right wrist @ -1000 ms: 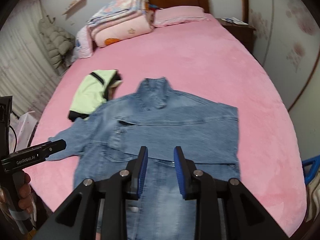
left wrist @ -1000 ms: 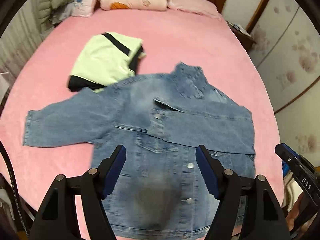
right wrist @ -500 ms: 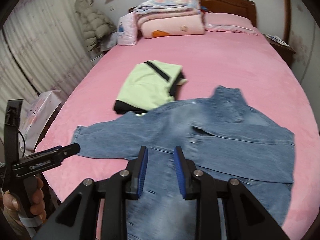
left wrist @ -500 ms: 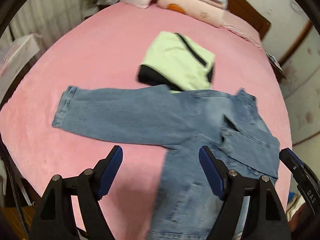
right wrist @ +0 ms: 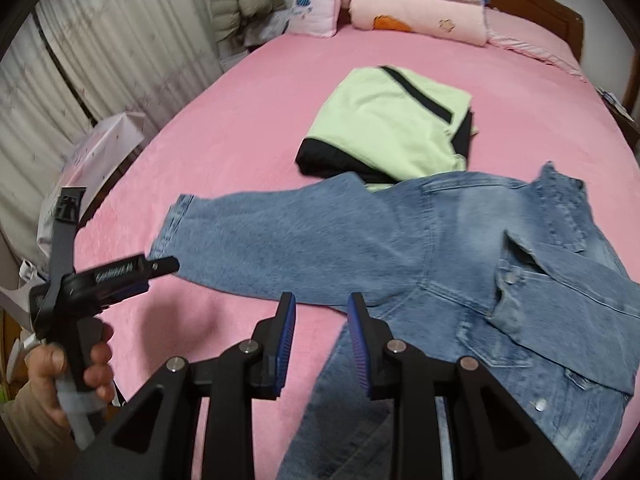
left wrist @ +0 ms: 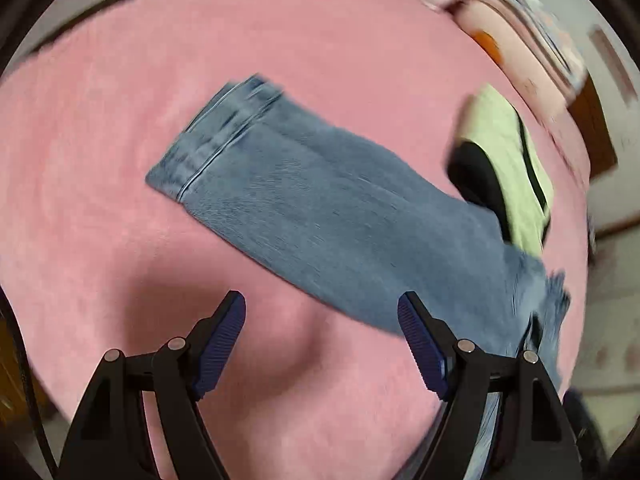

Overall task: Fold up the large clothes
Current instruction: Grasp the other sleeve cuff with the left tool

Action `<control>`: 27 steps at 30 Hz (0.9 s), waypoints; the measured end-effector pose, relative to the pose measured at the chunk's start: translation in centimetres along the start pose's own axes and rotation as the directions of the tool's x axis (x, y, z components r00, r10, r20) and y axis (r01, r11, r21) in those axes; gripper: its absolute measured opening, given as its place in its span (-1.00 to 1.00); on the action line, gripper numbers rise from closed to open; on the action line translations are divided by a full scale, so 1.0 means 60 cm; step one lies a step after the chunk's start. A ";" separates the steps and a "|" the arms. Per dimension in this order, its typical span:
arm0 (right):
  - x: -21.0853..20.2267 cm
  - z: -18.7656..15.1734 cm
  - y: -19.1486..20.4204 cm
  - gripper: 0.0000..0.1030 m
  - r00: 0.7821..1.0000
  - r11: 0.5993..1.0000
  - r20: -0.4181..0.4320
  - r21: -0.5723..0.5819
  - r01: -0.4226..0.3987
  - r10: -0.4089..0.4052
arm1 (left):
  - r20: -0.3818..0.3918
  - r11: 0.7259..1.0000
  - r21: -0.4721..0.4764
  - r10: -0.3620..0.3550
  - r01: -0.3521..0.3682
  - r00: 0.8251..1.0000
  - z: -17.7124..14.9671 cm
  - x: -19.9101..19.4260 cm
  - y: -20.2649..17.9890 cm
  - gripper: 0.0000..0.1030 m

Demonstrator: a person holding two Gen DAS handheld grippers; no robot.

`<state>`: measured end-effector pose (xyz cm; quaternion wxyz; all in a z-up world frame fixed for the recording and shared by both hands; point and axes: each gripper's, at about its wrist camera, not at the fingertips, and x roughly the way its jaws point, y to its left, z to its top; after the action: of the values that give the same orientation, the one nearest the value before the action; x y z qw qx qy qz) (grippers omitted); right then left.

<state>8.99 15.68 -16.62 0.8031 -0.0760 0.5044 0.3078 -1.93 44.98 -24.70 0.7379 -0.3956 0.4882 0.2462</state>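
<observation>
A denim jacket [right wrist: 460, 264] is lying spread on the pink bed [right wrist: 256, 92], front side up, with its collar [right wrist: 560, 200] pointing toward the headboard end. One sleeve [left wrist: 320, 208] is stretching out flat to the left, its cuff [left wrist: 216, 140] resting on the bare cover; the other sleeve is lying folded across the chest.

The left gripper [left wrist: 322, 344] is hovering over the bed just short of that outstretched sleeve, its jaws standing wide apart with nothing between them (the view from it is smeared with blur). In the right wrist view it [right wrist: 120, 276] is showing at the left edge, gripped by the person's hand [right wrist: 68, 368], its tip sitting close to the cuff.

The right gripper [right wrist: 320, 336] is hanging over the spot where the sleeve is meeting the jacket body, its jaws parted by a narrow gap and pinching no cloth.

A folded pale green and black garment [right wrist: 392, 128] is lying beyond the jacket, its near edge tucked under the jacket's shoulder. Folded blankets [right wrist: 416, 4] are sitting stacked at the head of the bed.
</observation>
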 end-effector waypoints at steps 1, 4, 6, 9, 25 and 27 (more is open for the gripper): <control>0.011 0.002 0.003 -0.48 1.000 1.000 -0.007 -0.001 0.000 0.000 | -0.002 0.999 -0.032 -0.007 0.007 1.000 0.006 0.016 0.013 0.50; 0.034 0.006 0.005 -0.48 1.000 1.000 -0.023 0.001 0.000 0.000 | -0.003 0.992 -0.124 -0.033 0.032 0.999 0.022 0.064 0.048 0.50; 0.048 0.006 0.006 -0.48 0.999 1.000 -0.034 0.006 -0.001 0.001 | -0.011 0.984 -0.171 -0.050 0.047 0.999 0.027 0.091 0.063 0.50; 0.062 0.006 0.001 -0.48 0.999 1.000 -0.049 0.011 0.004 -0.003 | -0.010 0.974 -0.223 -0.051 0.048 0.999 0.031 0.129 0.076 0.50; 0.047 -0.028 -0.070 -0.48 0.996 0.994 -0.090 0.105 0.036 -0.027 | 0.221 0.989 -0.135 -0.023 0.054 0.975 0.059 0.035 -0.058 -0.90; 0.032 -0.038 -0.091 -0.48 0.996 0.991 -0.078 0.122 0.047 -0.037 | 0.278 0.995 -0.037 -0.078 0.091 0.958 0.044 -0.014 -0.123 -0.90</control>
<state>10.95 11.12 -20.40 0.7930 -0.0483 0.5507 0.2560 4.66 42.98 -20.84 0.7986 -0.3960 0.3571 0.2791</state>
